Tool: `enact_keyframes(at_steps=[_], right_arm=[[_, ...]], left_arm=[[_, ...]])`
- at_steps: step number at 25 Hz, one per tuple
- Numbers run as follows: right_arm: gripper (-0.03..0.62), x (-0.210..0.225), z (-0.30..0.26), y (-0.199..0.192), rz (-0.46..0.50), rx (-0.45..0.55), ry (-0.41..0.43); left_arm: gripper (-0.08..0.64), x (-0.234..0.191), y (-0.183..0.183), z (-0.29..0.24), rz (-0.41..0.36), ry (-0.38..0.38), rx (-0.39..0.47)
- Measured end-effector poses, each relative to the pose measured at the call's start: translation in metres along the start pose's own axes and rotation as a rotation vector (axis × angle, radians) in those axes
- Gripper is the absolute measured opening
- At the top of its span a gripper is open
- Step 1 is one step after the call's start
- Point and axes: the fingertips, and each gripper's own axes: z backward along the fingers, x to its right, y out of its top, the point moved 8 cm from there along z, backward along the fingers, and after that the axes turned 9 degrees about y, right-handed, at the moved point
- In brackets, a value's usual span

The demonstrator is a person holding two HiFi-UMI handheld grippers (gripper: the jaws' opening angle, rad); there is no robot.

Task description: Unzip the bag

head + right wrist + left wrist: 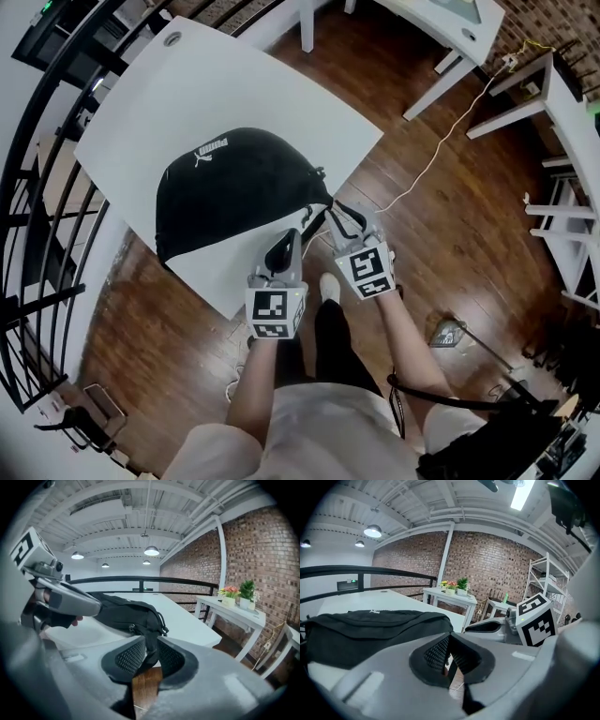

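A black waist bag [234, 187] with a white logo lies on the white table [234, 84], near its front corner. My right gripper [339, 220] is shut on the bag's black strap end [151, 637], which hangs off the table edge between the pads. My left gripper [286, 246] sits just left of it at the bag's near edge, jaws shut; I see nothing clearly held between its pads [440, 653]. In the left gripper view the bag [370, 630] spreads out to the left and the right gripper [497, 626] is to the right. No zipper pull shows.
A black railing [47, 187] curves along the table's far left side. More white tables [441, 28] and white shelving [562, 225] stand to the right on the wooden floor. A pale cable [441, 150] runs across the floor. A white side table with plants [234, 604] stands by the brick wall.
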Motion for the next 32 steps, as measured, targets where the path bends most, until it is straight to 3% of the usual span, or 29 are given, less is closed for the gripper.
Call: enact_keyframes(at_steps=[5,10,15,17,25,29,32], right_arm=[[0.114,0.001,-0.031,-0.012,0.156,-0.106,-0.007],[0.053,0.001,-0.036,-0.008,0.211,-0.129,-0.018],[0.037,-0.002,-0.026,0.007,0.111,-0.121,0.021],[0.035,-0.003,-0.02,0.015,0.081,-0.126,0.034],[0.034,-0.013,-0.003,0.053,-0.117,-0.155,0.065],[0.034,-0.016,0.005,0.067,-0.156,-0.179,0.079],[0.034,-0.017,0.011,0.072,-0.182,-0.171,0.081]], left_arm=[[0.017,-0.005,-0.009,-0.006,0.006,0.006,-0.023],[0.017,-0.004,-0.008,-0.006,-0.001,0.0,-0.028],[0.021,-0.005,-0.01,-0.009,-0.008,-0.02,-0.038],[0.098,-0.003,-0.01,-0.01,-0.005,-0.041,-0.057],[0.181,-0.003,-0.013,-0.02,-0.014,-0.006,-0.108],[0.181,0.0,-0.013,-0.021,0.013,0.026,-0.075],[0.176,0.003,-0.01,-0.022,0.074,0.018,-0.036]])
